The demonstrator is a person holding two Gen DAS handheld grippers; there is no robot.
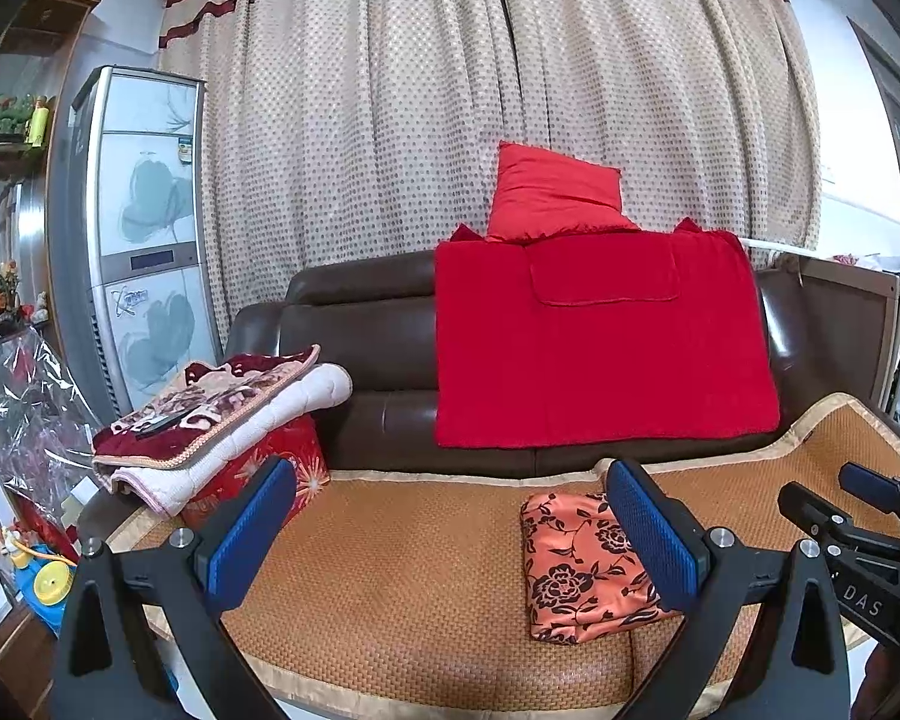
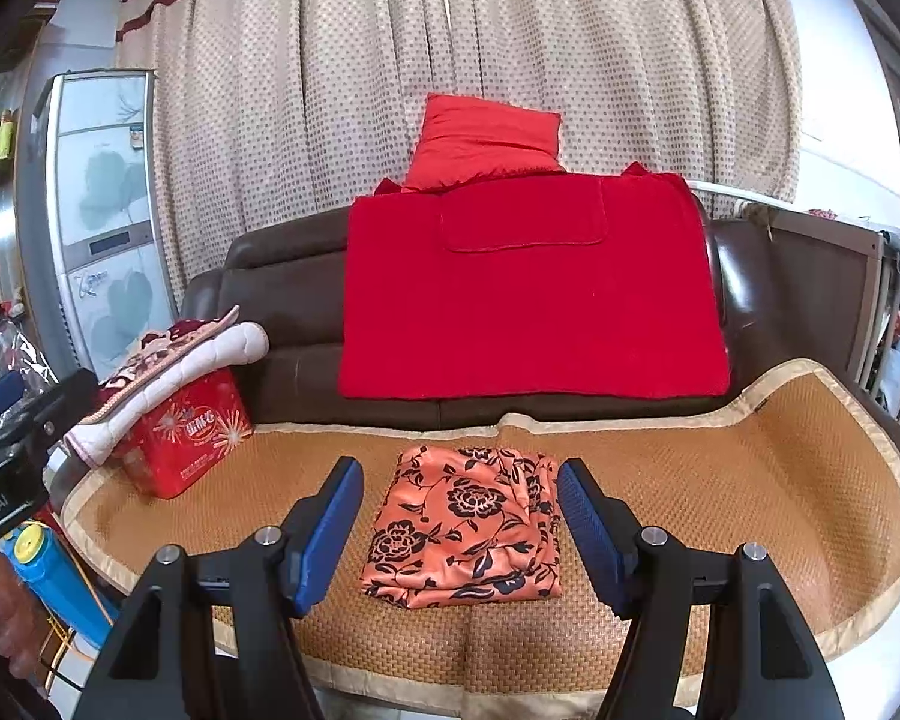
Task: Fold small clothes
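Note:
An orange garment with a black flower print [image 2: 465, 525] lies folded into a compact rectangle on the woven mat [image 2: 750, 510] of the sofa seat. My right gripper [image 2: 459, 531] is open and empty, held in front of the garment with a finger on each side of it. In the left wrist view the garment [image 1: 582, 570] lies right of centre, partly behind my right-hand finger. My left gripper [image 1: 450, 531] is open and empty, to the left of the garment. The right gripper [image 1: 858, 516] shows at the right edge of that view.
A red blanket [image 2: 528, 300] hangs over the brown sofa back, with a red cushion [image 2: 486, 141] above it. Folded quilts [image 1: 222, 414] rest on a red box [image 2: 189, 438] at the seat's left end. A cabinet [image 1: 144, 228] and toys [image 2: 54, 576] stand left.

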